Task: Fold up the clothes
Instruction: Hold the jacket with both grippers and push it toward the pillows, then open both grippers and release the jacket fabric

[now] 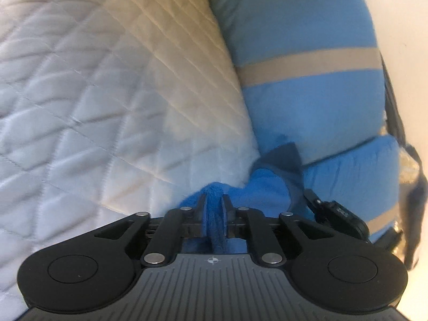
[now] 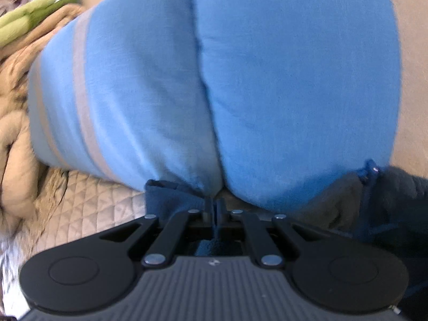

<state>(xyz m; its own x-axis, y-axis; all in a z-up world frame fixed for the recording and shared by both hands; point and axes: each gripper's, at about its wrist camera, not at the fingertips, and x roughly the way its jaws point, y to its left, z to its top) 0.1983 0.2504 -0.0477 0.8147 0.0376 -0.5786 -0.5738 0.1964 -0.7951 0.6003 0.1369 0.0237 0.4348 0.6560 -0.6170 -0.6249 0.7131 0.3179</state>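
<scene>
Quilted cream fabric, the bed cover (image 1: 88,101), fills the left wrist view from 7 o'clock up to 12 o'clock. At 6 o'clock in that view your left gripper (image 1: 214,200) is clamped on a bunched fold of the blue fleece garment (image 1: 262,184), and the fold runs back between the two black fingers toward the camera. The garment's darker hem shows at about 4 o'clock from the fingertips, touching the quilt edge. A blue pillow (image 1: 302,26) with tan stripes occupies the 1 to 3 o'clock sector, lying against the bed cover. Below it, at 4 o'clock, part of your right gripper (image 1: 337,214) is visible beside the garment. In the right wrist view, a tan blanket (image 2: 16,123) lies at 9 o'clock, with a green item (image 2: 29,16) at 10 o'clock whose nature cannot be determined. The blue pillow (image 2: 214,80) fills the centre from 10 to 2 o'clock and rests on the bed cover (image 2: 88,200) at 8 o'clock. At 6 o'clock your right gripper (image 2: 214,206) is closed on a thin edge of the blue fleece garment (image 2: 165,195), just under the pillow. A dark grey fabric (image 2: 337,195) lies at 4 o'clock.
</scene>
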